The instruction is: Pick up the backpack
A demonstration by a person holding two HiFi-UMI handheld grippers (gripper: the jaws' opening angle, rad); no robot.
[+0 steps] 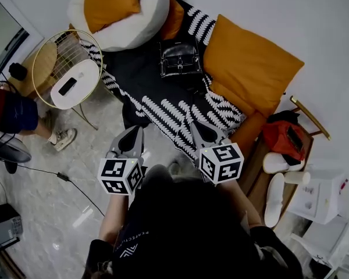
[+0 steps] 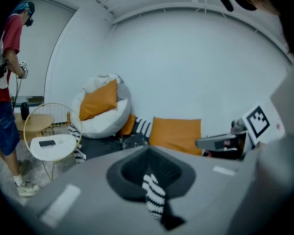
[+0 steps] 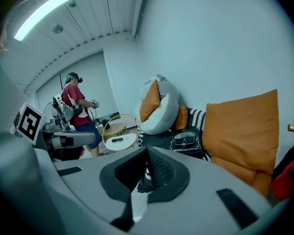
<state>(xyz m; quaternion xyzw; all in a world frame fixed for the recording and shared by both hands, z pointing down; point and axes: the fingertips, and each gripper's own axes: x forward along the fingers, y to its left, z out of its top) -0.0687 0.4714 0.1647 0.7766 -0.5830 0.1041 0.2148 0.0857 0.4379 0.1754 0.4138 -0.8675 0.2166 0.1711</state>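
Evidently this is the approach: the left gripper [image 1: 130, 137] and right gripper [image 1: 203, 133] hang just short of the sofa's patterned throw [image 1: 163, 112], each with fingers pressed together on nothing. Farther back, the black backpack [image 1: 179, 57] sits on that throw beside the big orange cushion [image 1: 250, 63]. The next move likely calls for reaching in, spreading the fingers, and closing on its top.

We hold the left gripper [image 1: 135, 133] and right gripper [image 1: 201, 129] side by side. The backpack [image 1: 179, 57] sits on a throw [image 1: 157, 106] ahead of both. A beanbag [image 1: 148, 16] lies ahead-left of the left gripper. A side table [image 1: 86, 71] bearing a phone [image 1: 67, 86] stands farther left. A cushion [image 1: 250, 63] leans ahead-right of the right gripper.
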